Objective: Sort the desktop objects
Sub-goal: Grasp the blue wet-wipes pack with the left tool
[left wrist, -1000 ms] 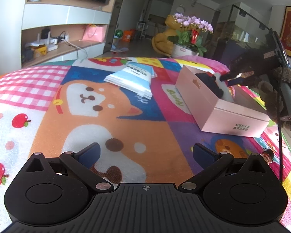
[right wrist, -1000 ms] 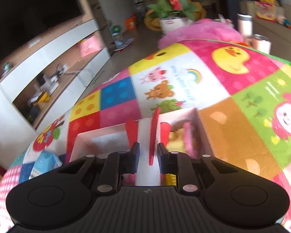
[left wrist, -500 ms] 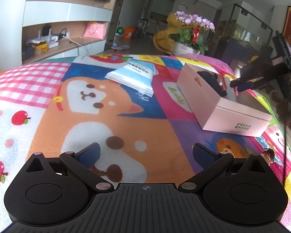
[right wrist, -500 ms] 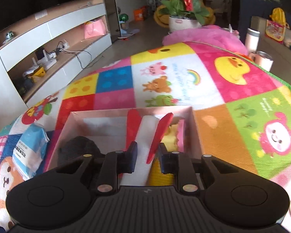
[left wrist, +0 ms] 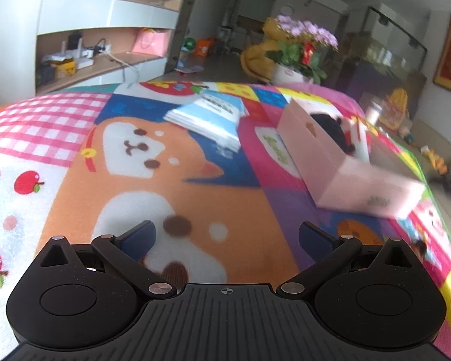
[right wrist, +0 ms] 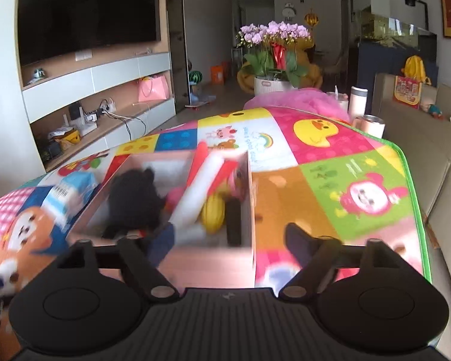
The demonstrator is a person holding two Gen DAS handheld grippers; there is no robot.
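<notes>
An open pink box (right wrist: 213, 258) stands on the cartoon-print mat (right wrist: 330, 150). Inside lie a white roll with red ends (right wrist: 195, 192), a black plush item (right wrist: 135, 198), a yellow thing (right wrist: 213, 213) and a dark bar (right wrist: 233, 222). My right gripper (right wrist: 231, 239) hovers at the box's near wall, its jaws opening with nothing between the pads. A blue-and-white packet (left wrist: 210, 114) lies on the mat left of the pink box (left wrist: 330, 162). Over the dog picture, my left gripper (left wrist: 227, 236) is open and holds nothing.
The mat's green edge (right wrist: 418, 210) runs along the right, with a beige sofa (right wrist: 445, 195) beyond it. Two cups (right wrist: 372, 123) stand past the far right corner. A flower pot (right wrist: 270, 84) and shelving (right wrist: 90, 111) are further off.
The right gripper let go of the red-ended white roll, which now lies in the box, spread its jaws and drew back. It has left the left wrist view. The left gripper stayed put.
</notes>
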